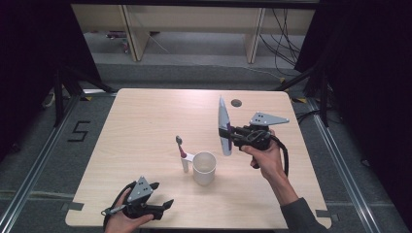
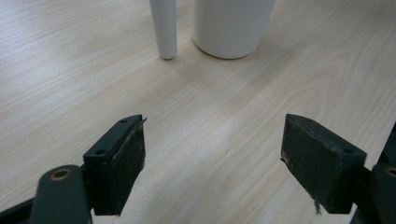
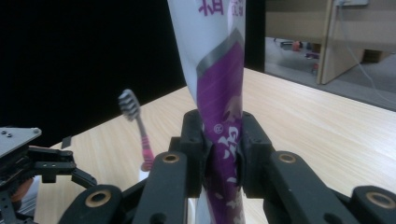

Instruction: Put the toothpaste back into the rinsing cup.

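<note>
High view, one toothpaste tube [image 1: 224, 127], one toothbrush [image 1: 181, 151], one cup [image 1: 204, 168]

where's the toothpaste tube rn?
In the high view the toothpaste tube is right of centre, held upright above the table by the right gripper, just up-right of the white cup and the toothbrush.
</note>
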Motion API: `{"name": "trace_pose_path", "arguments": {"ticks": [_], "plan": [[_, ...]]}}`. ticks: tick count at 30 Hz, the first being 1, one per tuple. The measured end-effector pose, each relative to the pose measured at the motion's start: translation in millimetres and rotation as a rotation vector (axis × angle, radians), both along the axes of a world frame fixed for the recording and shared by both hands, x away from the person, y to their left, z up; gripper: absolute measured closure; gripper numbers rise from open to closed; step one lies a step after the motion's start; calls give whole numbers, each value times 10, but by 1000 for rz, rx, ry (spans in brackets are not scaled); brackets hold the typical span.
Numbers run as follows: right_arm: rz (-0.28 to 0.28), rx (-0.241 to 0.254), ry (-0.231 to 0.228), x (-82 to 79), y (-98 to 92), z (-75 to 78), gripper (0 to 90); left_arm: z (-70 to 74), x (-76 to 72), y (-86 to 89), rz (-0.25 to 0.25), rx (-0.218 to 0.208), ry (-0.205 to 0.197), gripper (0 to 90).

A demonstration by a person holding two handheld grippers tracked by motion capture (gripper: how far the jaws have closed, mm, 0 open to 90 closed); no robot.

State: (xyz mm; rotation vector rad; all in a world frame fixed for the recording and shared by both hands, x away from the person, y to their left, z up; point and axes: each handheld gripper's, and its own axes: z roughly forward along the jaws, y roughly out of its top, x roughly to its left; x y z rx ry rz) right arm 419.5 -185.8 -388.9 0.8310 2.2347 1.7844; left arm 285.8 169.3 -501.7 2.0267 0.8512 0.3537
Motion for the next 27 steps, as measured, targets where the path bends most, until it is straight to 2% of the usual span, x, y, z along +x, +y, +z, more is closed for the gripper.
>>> {"name": "trace_pose_path", "arguments": {"ticks": [1, 2, 4, 5, 7, 9, 11, 13, 14, 18, 20, 21, 23, 27], "plan": [[13, -4, -18, 4, 26, 2, 755, 3, -4, -4, 2, -9, 3, 215], [16, 9, 8, -17, 60, 4, 755, 3, -3, -4, 1, -9, 3, 216], [25, 15, -1, -16, 115, 1, 755, 7, -9, 6, -4, 5, 1, 215], [35, 8, -13, -13, 134, 1, 755, 2, -9, -5, 5, -12, 3, 215], [38, 20, 15, -42, 182, 4, 755, 4, -6, -3, 5, -12, 4, 215], [49, 11, -4, -32, 211, -4, 755, 7, -9, 7, -4, 6, 1, 215], [56, 11, -10, -34, 236, -10, 755, 4, -5, 1, -3, -9, 2, 215], [62, 24, 9, -50, 267, -19, 755, 5, -7, -3, 4, -11, 4, 215], [69, 11, 3, -54, 272, -19, 755, 3, -8, -2, 2, -10, 2, 215], [84, 19, 6, -85, 326, -37, 755, 6, -6, -4, 5, -12, 3, 215], [88, 19, 23, -106, 353, -55, 754, 6, -5, 9, -10, 4, 1, 215], [89, 7, 11, -102, 365, -68, 754, 3, -6, 3, -4, -7, 1, 215], [106, 19, 17, -112, 394, -89, 754, 4, -5, -3, 5, -13, 3, 215], [123, 3, 19, -129, 446, -123, 754, 7, -4, 9, -10, 3, 2, 215]]}}
